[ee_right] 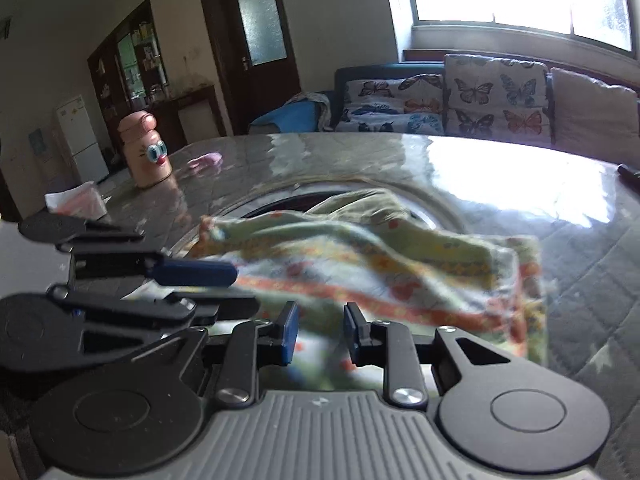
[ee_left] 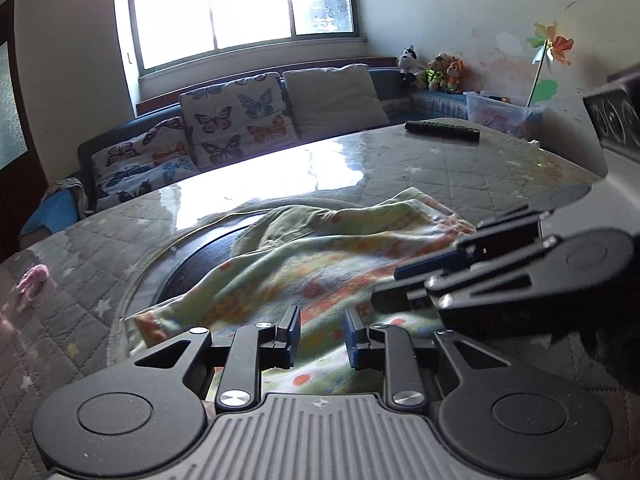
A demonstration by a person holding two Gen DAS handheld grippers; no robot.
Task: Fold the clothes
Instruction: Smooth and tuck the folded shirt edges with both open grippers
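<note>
Cloth (ee_left: pixel 320 264), a floral-printed piece in green, yellow and orange, lies rumpled on the table (ee_left: pixel 460 168), partly draped over a dark round inset in the tabletop. Nearest the left wrist camera, the left gripper (ee_left: pixel 320 336) hangs just above the cloth's near edge, its blue-padded fingers apart with nothing between them. The right gripper (ee_right: pixel 320 336) sits just beside it over the same edge, also parted and empty; each tool shows in the other's view, side on. Beyond the cloth, on the glossy quilt-patterned table cover, a small pink item (ee_right: pixel 206 160) lies near a tan bottle with a cartoon face (ee_right: pixel 148 152), and a dark remote control (ee_left: pixel 442 130) rests at the far edge. Behind the table stands a sofa with butterfly cushions (ee_left: pixel 236 120) under a bright window (ee_left: pixel 240 0).
</note>
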